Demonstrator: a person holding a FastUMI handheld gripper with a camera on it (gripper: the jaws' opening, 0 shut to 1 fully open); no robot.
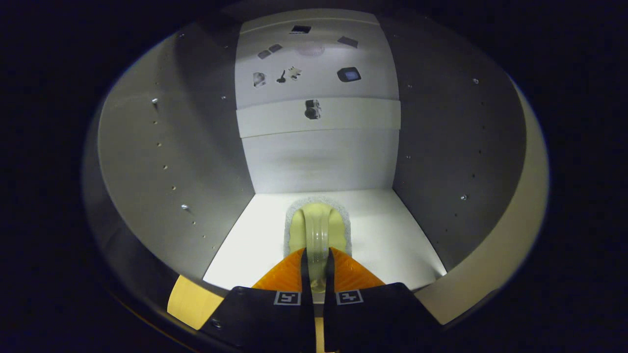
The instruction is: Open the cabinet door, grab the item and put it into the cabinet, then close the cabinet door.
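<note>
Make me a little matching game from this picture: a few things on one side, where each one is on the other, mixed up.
Things:
1. scrubber
2. gripper
3. shelf floor
4. side walls

Places or states:
A. dotted with rows of small holes
B. shut on the scrubber's handle
C. pale, lit, under the scrubber
D. inside the cabinet, between the fingers

Pairs: 1-D, 2-B, 3-C, 4-A

One cabinet (162, 147) compartment, with one white floor panel (392, 235), two grey side walls and one back wall. One pale yellow-green scrubbing brush (318, 228) with a handle. One gripper (317, 257), its two fingers (289, 272) closed on that handle.
</note>
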